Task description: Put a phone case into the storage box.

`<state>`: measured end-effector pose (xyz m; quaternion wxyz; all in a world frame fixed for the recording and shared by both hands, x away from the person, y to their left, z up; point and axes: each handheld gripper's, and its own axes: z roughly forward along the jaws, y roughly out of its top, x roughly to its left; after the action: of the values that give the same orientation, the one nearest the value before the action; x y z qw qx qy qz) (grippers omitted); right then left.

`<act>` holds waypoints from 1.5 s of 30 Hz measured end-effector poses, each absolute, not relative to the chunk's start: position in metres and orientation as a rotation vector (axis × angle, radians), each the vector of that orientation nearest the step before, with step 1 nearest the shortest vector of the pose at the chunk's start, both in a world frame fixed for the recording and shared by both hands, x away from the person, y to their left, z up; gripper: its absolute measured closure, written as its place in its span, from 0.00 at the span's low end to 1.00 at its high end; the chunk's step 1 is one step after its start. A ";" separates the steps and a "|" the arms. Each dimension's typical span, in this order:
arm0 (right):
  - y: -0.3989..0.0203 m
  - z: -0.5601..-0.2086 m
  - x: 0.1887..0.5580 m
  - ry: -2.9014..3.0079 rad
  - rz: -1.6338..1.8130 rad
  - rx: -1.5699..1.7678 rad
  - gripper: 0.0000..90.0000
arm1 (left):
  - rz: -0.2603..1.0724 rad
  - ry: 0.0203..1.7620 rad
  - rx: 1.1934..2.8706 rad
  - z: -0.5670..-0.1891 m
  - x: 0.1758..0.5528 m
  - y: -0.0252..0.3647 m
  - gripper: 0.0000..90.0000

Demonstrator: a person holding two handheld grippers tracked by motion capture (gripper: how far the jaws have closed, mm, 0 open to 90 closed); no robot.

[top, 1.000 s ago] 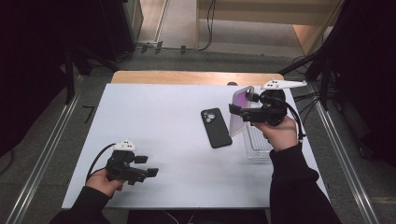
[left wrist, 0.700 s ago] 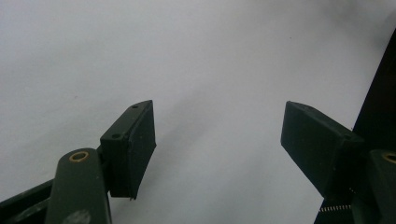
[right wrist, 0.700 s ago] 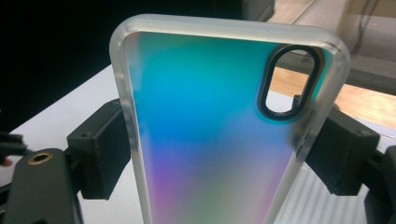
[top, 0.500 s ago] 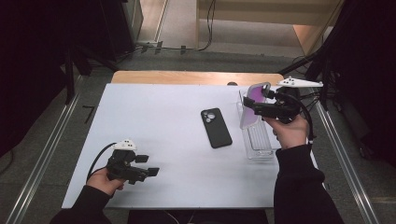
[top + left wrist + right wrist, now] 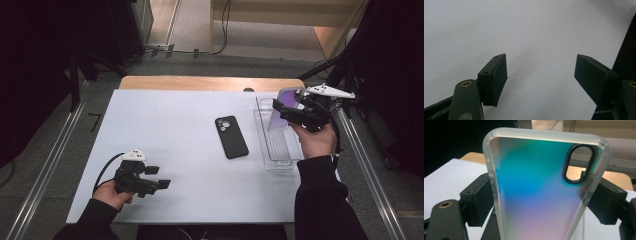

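We hold the iridescent phone case (image 5: pixel 541 190) by its long edges in the right tongs (image 5: pixel 290 112), upper right of frame above the clear tray (image 5: pixel 277 150): light, slightly flexible, slick-looking; left tongs (image 5: pixel 541 75) gape wide, empty.

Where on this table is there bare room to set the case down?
Bare white table spreads between the left gripper and the phone, also behind the phone. It is crowded at right, where the right gripper holds the case above the clear tray.
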<state>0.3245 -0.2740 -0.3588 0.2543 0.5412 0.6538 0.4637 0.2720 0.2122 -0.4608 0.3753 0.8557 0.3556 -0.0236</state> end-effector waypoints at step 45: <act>-0.273 -0.417 0.442 1.731 1.058 1.648 0.16 | -0.087 0.921 2.168 -0.463 0.274 0.212 0.30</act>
<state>0.4424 -0.2735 -0.4173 0.2609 0.6086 0.6394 0.3908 0.2735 0.2116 -0.4634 0.3822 0.8500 0.3609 -0.0340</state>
